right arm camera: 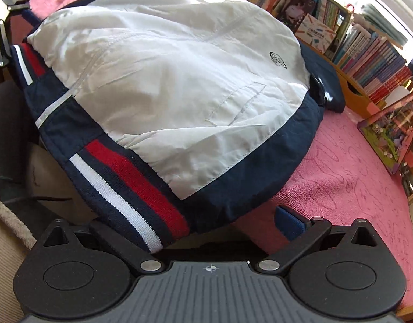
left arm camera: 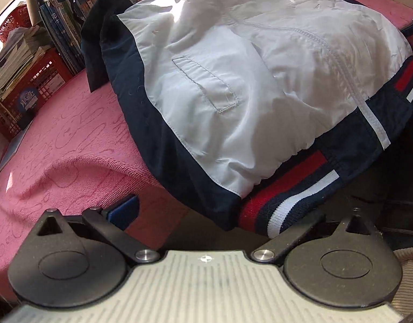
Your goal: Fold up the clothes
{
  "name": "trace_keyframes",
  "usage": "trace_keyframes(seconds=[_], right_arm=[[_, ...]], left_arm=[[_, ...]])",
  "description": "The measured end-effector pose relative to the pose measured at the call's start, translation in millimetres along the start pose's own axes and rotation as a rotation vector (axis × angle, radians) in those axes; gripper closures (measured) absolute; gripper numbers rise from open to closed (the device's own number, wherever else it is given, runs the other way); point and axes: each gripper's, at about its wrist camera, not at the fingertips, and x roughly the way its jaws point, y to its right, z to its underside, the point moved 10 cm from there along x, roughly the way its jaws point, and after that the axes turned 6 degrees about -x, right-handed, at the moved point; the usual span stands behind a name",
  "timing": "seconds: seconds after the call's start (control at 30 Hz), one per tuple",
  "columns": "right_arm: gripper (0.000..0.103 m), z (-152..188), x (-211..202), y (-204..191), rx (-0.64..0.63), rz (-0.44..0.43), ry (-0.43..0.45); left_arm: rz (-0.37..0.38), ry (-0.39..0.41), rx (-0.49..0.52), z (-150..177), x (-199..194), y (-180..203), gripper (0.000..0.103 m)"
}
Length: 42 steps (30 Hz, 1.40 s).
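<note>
A white and navy jacket [left arm camera: 233, 86] [right arm camera: 166, 80] lies front up on a pink bed cover [left arm camera: 66, 145] [right arm camera: 346, 177], its red, white and navy ribbed hem [left arm camera: 284, 202] [right arm camera: 131, 188] hanging over the near edge. My left gripper [left arm camera: 212, 215] stands open at the hem's left corner. Its blue left pad [left arm camera: 124, 211] rests on the cover and the hem hides the other finger. My right gripper [right arm camera: 199, 226] is open at the hem's right corner, with only its blue right pad [right arm camera: 288, 222] showing. Part of the left gripper [right arm camera: 3, 27] appears beyond the jacket.
Rows of books [right arm camera: 367, 51] line the far side of the bed. Red crates [left arm camera: 37, 80] stacked with papers stand at the left. A colourful flat box [right arm camera: 392, 132] leans at the right. Below the hem is a dark gap with beige fabric [right arm camera: 7, 231].
</note>
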Motion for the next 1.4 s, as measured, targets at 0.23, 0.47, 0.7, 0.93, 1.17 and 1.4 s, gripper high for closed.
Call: trace_keyframes(seconds=[0.23, 0.47, 0.7, 0.93, 1.17, 1.4], right_arm=[[0.000, -9.4, -56.3, 12.9, -0.100, -0.162, 0.099], [0.000, -83.4, -74.1, 74.0, 0.139, -0.152, 0.417], [0.000, -160.9, 13.2, 68.6, 0.332, -0.246, 0.395], [0.000, -205.9, 78.3, 63.2, 0.368, -0.165, 0.304], [0.000, -199.0, 118.3, 60.6, 0.365, -0.136, 0.194], [0.000, -191.1, 129.0, 59.3, 0.412, -0.182, 0.170]], left_arm=[[0.142, 0.027, 0.067, 3.4, -39.8, -10.1, 0.000], [0.277, 0.160, -0.031, -54.9, -67.7, -8.3, 0.000], [0.318, 0.188, -0.100, -81.9, -63.7, -12.1, 0.000], [0.300, 0.241, -0.341, -142.1, -40.1, -62.4, 0.000], [0.175, 0.280, -0.549, -228.8, 13.8, -128.4, 0.000], [-0.009, 0.242, -0.545, -309.5, 79.0, -168.0, 0.000]])
